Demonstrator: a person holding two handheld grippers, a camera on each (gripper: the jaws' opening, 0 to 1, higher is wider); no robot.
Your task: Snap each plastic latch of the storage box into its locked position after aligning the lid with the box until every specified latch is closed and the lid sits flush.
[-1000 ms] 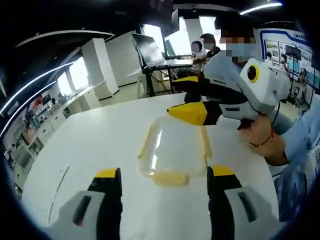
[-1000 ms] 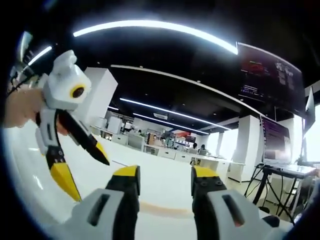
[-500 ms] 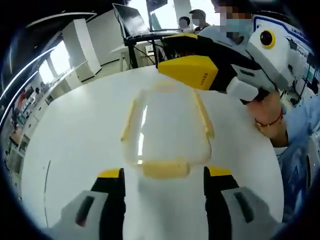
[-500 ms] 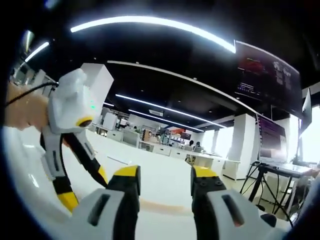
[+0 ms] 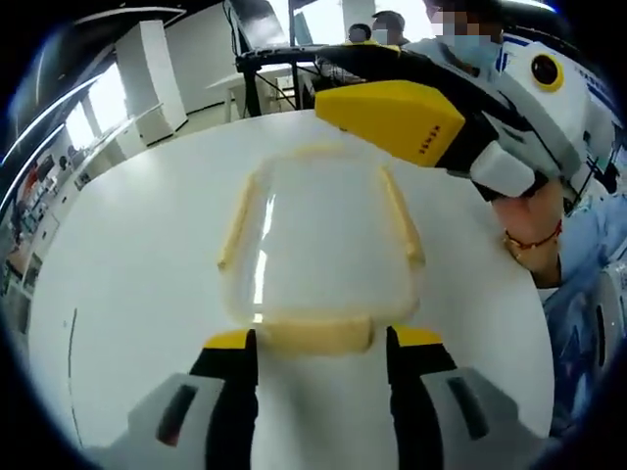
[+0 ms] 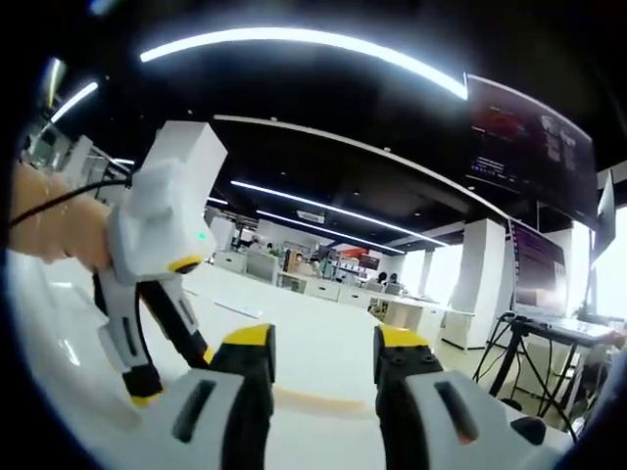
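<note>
A clear storage box (image 5: 318,240) with its lid on lies on the white round table (image 5: 127,284). Pale yellow latches line its sides; the near latch (image 5: 315,336) sits right between the yellow tips of my left gripper (image 5: 321,343), which is open. My right gripper (image 5: 392,117), held in a hand (image 5: 534,211), hovers over the box's far right corner with its jaws apart. In the right gripper view, the right gripper (image 6: 318,348) is open with nothing in it, a thin strip of the box (image 6: 309,401) lies below, and the left gripper (image 6: 147,284) points downward at left.
The table's edge (image 5: 59,323) curves round on the left. Behind the table stand a laptop on a stand (image 5: 257,24) and seated people (image 5: 392,24). A person's blue sleeve (image 5: 588,284) is at the right. An office hall with desks (image 6: 392,308) stretches beyond.
My left gripper has closed in on the box, so the near latch now lies between its tips. The right gripper has come forward over the box's far end.
</note>
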